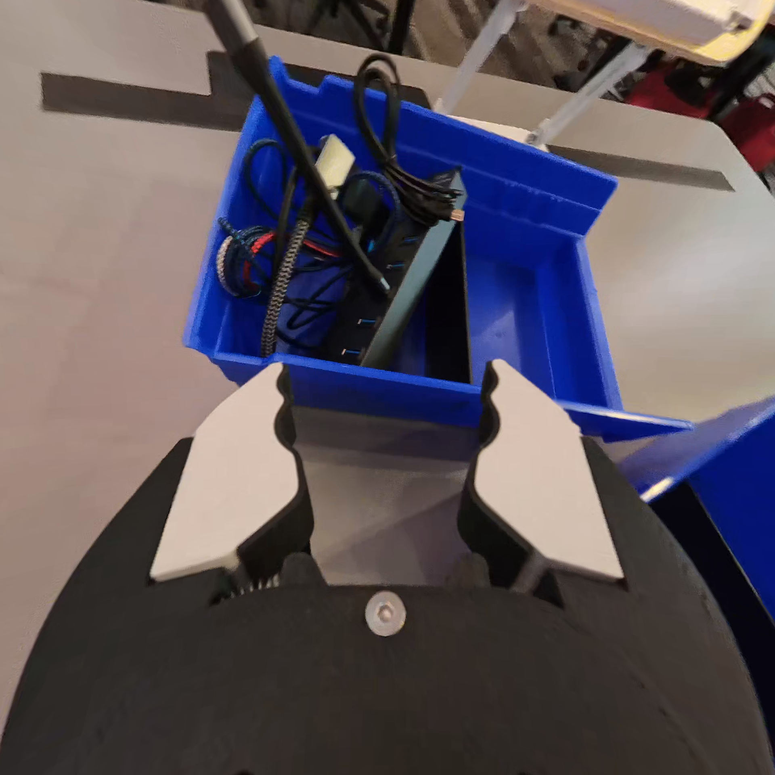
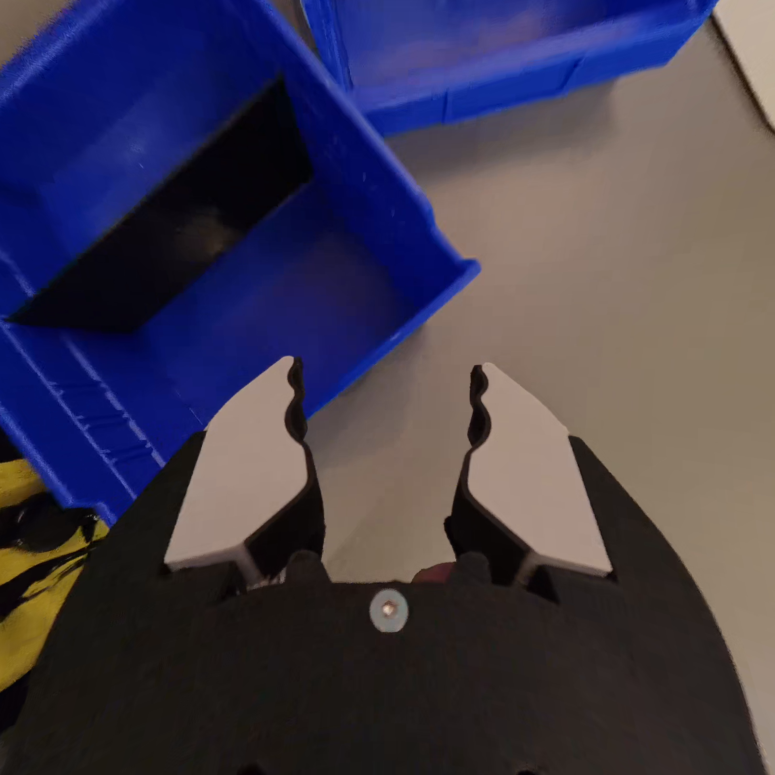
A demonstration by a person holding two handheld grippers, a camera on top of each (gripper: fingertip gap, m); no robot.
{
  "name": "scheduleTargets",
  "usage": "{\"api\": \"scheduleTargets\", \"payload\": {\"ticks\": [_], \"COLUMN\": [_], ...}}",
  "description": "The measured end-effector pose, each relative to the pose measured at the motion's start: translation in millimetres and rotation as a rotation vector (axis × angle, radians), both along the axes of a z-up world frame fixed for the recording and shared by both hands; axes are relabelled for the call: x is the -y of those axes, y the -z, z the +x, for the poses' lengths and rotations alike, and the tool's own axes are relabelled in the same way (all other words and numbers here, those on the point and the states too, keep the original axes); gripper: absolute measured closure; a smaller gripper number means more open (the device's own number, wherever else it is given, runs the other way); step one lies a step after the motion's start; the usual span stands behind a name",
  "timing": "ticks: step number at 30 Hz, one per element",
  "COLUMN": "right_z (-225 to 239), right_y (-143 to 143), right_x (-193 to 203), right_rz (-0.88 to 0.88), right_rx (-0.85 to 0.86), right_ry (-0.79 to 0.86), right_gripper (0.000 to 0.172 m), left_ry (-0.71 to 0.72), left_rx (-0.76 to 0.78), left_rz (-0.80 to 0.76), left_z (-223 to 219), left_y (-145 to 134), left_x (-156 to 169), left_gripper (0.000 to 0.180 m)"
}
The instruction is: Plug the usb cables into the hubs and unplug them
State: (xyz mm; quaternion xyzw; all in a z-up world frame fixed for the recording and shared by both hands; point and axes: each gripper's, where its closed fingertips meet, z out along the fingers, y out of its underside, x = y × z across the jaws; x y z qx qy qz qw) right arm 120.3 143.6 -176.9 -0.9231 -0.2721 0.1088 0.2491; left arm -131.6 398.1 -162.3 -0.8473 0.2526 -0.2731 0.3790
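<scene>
In the left wrist view a blue bin (image 1: 516, 201) stands on the grey table, split by a black divider (image 1: 451, 310). Its left compartment holds a long black USB hub (image 1: 377, 293) with blue ports and a tangle of cables (image 1: 268, 251), one of them braided black and white. My left gripper (image 1: 388, 373) is open and empty, just short of the bin's near wall. In the right wrist view my right gripper (image 2: 388, 369) is open and empty above the table, next to the corner of a blue bin (image 2: 402, 197) with a black divider (image 2: 176, 247).
A second blue bin (image 2: 503, 63) stands farther back in the right wrist view. A blue bin's edge (image 1: 721, 453) shows at the right of the left wrist view. Dark tape strips (image 1: 126, 100) lie on the table. Yellow and black fabric (image 2: 29, 566) is at the lower left. There is about 35 cm between the tips of the two grippers.
</scene>
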Motion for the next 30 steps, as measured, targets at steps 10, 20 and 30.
{"api": "scheduleTargets", "payload": {"ticks": [10,20,30], "right_z": [-11,81,206], "right_y": [23,24,33], "right_x": [8,-20,-51], "right_rz": [-0.085,-0.131,-0.327], "right_rx": [0.008,0.209,0.499], "right_ry": [-0.114,-0.138,-0.119], "right_gripper": [0.145,0.157,0.146], "left_ry": [-0.132,-0.041,0.03], "left_rx": [-0.082,-0.283,-0.36], "left_rz": [-0.025,0.011,-0.15], "left_z": [9,-3,-36], "left_y": [32,26,25], "left_x": [-39,-99,-113], "left_gripper": [0.086,0.121,0.086]}}
